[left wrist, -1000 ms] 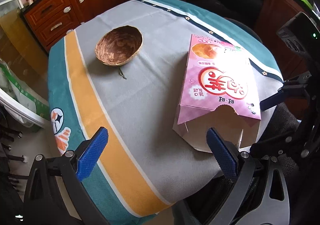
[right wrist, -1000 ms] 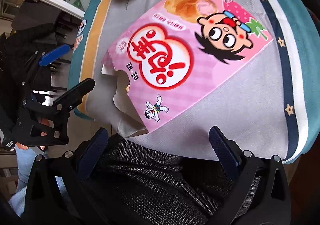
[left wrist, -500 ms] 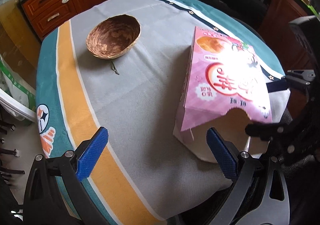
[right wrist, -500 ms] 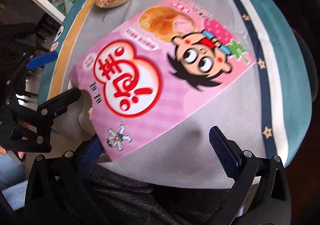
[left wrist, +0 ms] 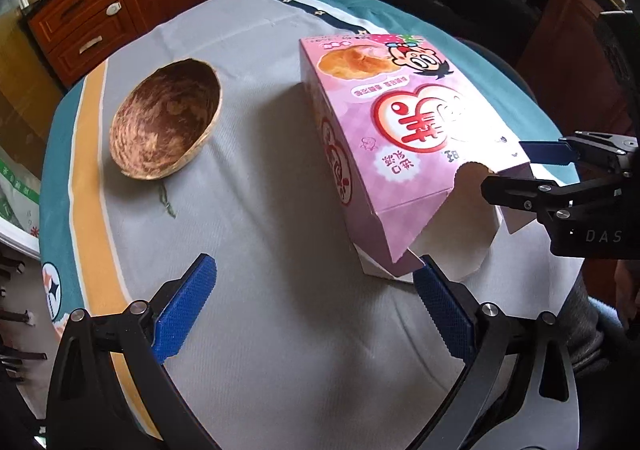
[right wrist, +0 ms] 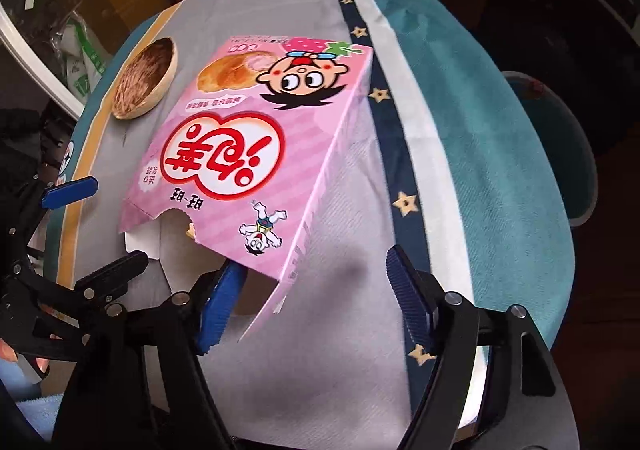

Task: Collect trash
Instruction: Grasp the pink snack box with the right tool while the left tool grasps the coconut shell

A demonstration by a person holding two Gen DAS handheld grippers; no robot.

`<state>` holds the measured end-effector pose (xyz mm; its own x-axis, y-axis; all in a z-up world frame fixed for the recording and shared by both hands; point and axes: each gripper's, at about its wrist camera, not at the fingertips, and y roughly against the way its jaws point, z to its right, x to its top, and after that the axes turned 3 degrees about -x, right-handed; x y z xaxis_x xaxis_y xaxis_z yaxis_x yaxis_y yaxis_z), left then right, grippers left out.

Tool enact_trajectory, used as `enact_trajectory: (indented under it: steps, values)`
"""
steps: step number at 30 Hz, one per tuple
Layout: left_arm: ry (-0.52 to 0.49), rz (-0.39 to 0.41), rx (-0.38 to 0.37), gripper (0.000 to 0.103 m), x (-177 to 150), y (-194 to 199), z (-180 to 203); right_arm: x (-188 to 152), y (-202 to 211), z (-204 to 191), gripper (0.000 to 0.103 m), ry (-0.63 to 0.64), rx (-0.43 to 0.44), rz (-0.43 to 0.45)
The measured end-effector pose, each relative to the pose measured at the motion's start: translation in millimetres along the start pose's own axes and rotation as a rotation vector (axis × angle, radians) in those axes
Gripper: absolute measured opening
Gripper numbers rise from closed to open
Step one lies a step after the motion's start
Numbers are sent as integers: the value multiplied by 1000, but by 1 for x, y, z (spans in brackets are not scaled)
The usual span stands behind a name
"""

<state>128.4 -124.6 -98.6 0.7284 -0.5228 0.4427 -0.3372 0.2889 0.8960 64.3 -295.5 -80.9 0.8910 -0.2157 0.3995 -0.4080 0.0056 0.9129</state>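
Note:
A pink snack box with a cartoon boy lies on the round table, its torn open end toward me; it also shows in the right wrist view. My left gripper is open, low over the cloth just in front of the box's open end, its right finger beside the flap. My right gripper is open at the box's near right corner, with its left finger under the open flap. Its fingers show at the right in the left wrist view.
A woven brown bowl sits at the table's left, with a small green scrap in front of it. The striped cloth covers the table. Wooden cabinets stand behind. A teal chair stands at the right.
Both grippers moved forward and lower toward the box. The right gripper's left finger has slid under the box's open flap. The box's open end looks lifted.

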Motion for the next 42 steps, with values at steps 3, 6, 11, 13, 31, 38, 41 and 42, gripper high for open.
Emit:
enact_trajectory:
  steps: [3,6,11,13,31,38,41,42]
  values:
    - [-5,2,-23,99,15,-7,13,1,-2,17,61,-39,8,32]
    - [-19,-3,-43,99,26,-14,25,2,-5,29,60,-66,47,59]
    - [-48,-3,-37,99,40,-24,39,6,-9,23,55,-49,68,111]
    - [-42,18,-51,93,43,-25,38,10,-12,17,50,-30,72,127]
    - [-94,-2,-110,47,40,-20,37,33,-13,2,14,37,42,207]
    - [-34,83,-88,66,41,18,6,52,22,12,11,-4,82,242]
    - [9,124,-114,72,42,36,-14,62,25,13,9,-21,115,229]
    - [25,135,-119,73,43,42,-21,64,25,11,9,-19,126,223]
